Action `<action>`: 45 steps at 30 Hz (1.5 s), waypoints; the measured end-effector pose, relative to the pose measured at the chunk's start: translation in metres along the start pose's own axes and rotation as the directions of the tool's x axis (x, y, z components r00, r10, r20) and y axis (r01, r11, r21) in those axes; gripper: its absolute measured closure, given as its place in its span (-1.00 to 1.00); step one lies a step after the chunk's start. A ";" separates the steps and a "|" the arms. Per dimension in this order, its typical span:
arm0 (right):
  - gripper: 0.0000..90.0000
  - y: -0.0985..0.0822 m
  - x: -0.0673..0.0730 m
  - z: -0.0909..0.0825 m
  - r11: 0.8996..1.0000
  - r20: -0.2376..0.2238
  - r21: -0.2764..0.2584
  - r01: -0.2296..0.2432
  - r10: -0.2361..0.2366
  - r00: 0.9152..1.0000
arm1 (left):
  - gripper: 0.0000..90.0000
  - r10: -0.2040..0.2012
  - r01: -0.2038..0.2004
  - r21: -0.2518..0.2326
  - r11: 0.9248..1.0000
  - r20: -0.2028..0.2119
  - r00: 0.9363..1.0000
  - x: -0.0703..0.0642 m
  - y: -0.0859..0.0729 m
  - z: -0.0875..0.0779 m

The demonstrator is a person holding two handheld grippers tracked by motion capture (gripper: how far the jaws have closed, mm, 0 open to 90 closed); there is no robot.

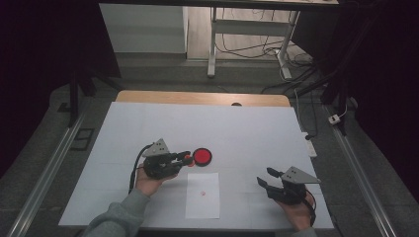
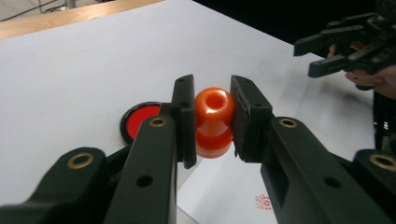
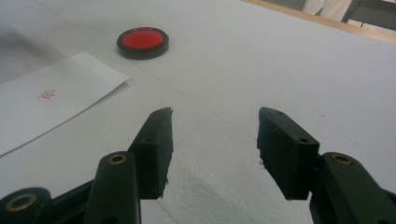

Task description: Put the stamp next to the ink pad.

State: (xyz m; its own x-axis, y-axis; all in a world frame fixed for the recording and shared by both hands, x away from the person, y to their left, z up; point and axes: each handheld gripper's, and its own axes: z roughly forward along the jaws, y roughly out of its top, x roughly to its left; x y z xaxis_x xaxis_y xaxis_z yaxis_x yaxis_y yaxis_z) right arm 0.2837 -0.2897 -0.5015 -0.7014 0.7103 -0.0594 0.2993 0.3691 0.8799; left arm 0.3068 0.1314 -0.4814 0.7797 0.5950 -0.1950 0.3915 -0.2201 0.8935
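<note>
A: Why is the left gripper (image 1: 184, 158) turned sideways like that, just beside the red ink pad (image 1: 202, 156)?

B: It has an orange stamp (image 2: 214, 122) clamped between its fingers (image 2: 184, 116), which are pressed against the stamp's two sides with the rounded knob facing the camera. Held level above the desk (image 1: 148, 123), the stamp's working end seems to point toward the pad, which lies a little farther and to the left in the left gripper view. My guess is that it is being inked or carried between pad and paper.

A: And the sheet of paper (image 1: 202, 195)?

B: It lies near the person, in the middle of the desk, just on the near side of the pad. A small red mark (image 1: 202, 193) sits on it, so the pad and sheet look set close together to keep the stamp's trips short.

A: What about the right gripper (image 1: 266, 178)?

B: It rests low at the right, well apart from the paper, fingers (image 3: 156, 149) about half spread with nothing but bare desk between them. It appears parked out of the way; it could steady the sheet if needed, though it isn't touching it.
</note>
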 end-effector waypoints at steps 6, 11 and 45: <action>0.00 -0.001 -0.001 0.000 1.000 -0.005 -0.010 -0.015 0.015 1.000 | 0.61 -0.023 0.023 -0.005 1.000 -0.042 0.999 0.011 -0.001 -0.002; 0.00 -0.001 -0.003 -0.001 1.000 -0.001 -0.014 -0.024 0.024 1.000 | 0.61 -0.031 0.031 -0.004 1.000 -0.087 0.996 0.019 0.000 -0.002; 0.02 -0.004 -0.003 0.003 1.000 -0.004 0.009 -0.023 0.023 1.000 | 0.60 -0.051 0.086 0.132 0.988 -0.245 0.968 0.069 -0.022 0.049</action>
State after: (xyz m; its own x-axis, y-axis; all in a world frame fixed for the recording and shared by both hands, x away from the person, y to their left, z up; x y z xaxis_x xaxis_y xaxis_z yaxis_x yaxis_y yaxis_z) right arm 0.2862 -0.2919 -0.5063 -0.6970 0.7161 -0.0367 0.3215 0.3578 0.8767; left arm 0.3755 0.1391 -0.5345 0.6149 0.7769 -0.1353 0.5179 -0.2684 0.8122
